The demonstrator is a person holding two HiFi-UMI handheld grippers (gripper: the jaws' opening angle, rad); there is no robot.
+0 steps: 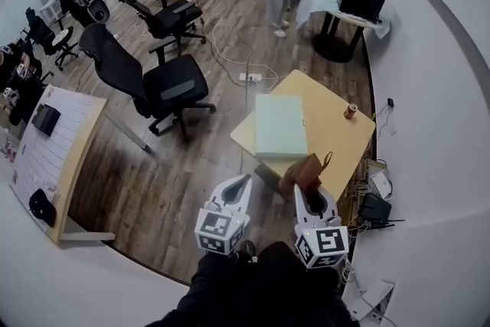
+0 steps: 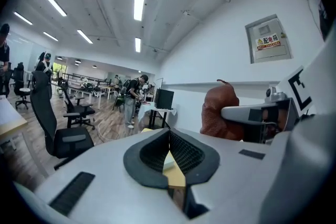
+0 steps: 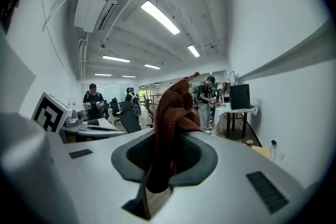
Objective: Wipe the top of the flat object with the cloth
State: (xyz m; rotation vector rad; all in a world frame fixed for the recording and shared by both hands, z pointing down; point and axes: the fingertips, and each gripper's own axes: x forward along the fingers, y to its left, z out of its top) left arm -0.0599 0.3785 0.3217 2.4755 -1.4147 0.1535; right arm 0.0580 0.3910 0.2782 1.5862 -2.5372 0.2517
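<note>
A flat pale-green object [image 1: 280,126] lies on the small wooden table [image 1: 337,135], ahead of both grippers. My right gripper [image 1: 308,194] is shut on a reddish-brown cloth [image 1: 300,174], which sticks up from the jaws and hangs over the table's near edge. In the right gripper view the cloth [image 3: 173,118] fills the gap between the jaws. My left gripper [image 1: 239,184] is shut and empty, held off the table's near left corner. In the left gripper view the left gripper [image 2: 169,152] has its pads together, with the cloth [image 2: 221,113] beside it at the right.
A small can [image 1: 350,111] stands on the table's right side. A black office chair [image 1: 157,84] is left of the table. Cables and a power strip [image 1: 250,76] lie on the floor beyond. A white wall [image 1: 436,126] curves along the right. People stand at far desks.
</note>
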